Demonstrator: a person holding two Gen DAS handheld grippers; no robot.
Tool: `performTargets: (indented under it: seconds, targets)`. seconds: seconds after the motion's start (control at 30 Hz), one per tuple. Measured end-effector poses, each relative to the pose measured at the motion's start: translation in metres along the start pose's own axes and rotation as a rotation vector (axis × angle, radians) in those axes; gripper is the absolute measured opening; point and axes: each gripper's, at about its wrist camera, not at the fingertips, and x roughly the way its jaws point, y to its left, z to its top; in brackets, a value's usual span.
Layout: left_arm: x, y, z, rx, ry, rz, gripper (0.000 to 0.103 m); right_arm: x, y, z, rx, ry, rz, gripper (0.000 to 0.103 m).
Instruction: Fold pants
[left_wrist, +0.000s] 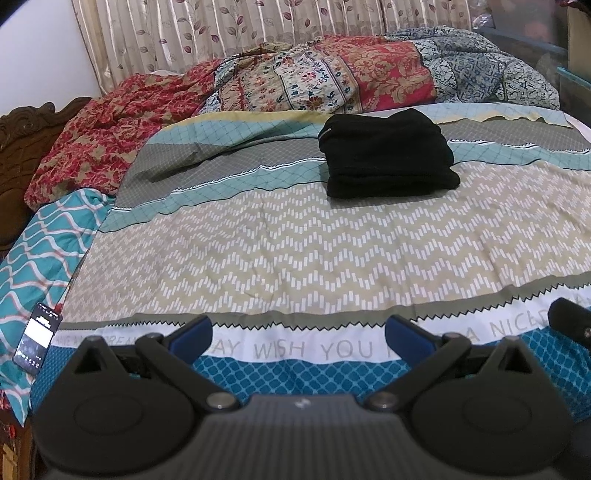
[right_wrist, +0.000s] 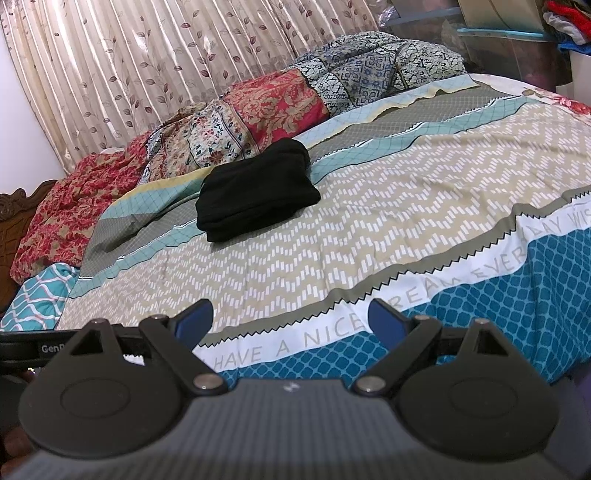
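The black pants (left_wrist: 388, 155) lie folded into a compact stack on the patterned bedsheet (left_wrist: 295, 236), toward the far side of the bed. They also show in the right wrist view (right_wrist: 255, 192), left of centre. My left gripper (left_wrist: 299, 336) is open and empty, hovering near the bed's front edge, well short of the pants. My right gripper (right_wrist: 290, 321) is open and empty too, near the front edge and apart from the pants. Part of the right gripper (left_wrist: 570, 321) shows at the right edge of the left wrist view.
A crumpled patchwork quilt (left_wrist: 314, 77) lies along the far side under the curtain (left_wrist: 221, 29). A phone (left_wrist: 37, 338) rests on a teal pillow (left_wrist: 40, 243) at the left. A carved wooden headboard (left_wrist: 14, 147) stands at the left. Storage bins (right_wrist: 509, 51) stand at the far right.
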Motion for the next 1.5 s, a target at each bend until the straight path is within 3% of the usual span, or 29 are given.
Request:
performTargets:
  seconds: [1.5]
  targets:
    - [0.0037, -0.0046, -0.0024, 0.050, -0.008, 0.038, 0.103, -0.0021, 0.0021, -0.0019, 0.001, -0.013, 0.000, 0.093]
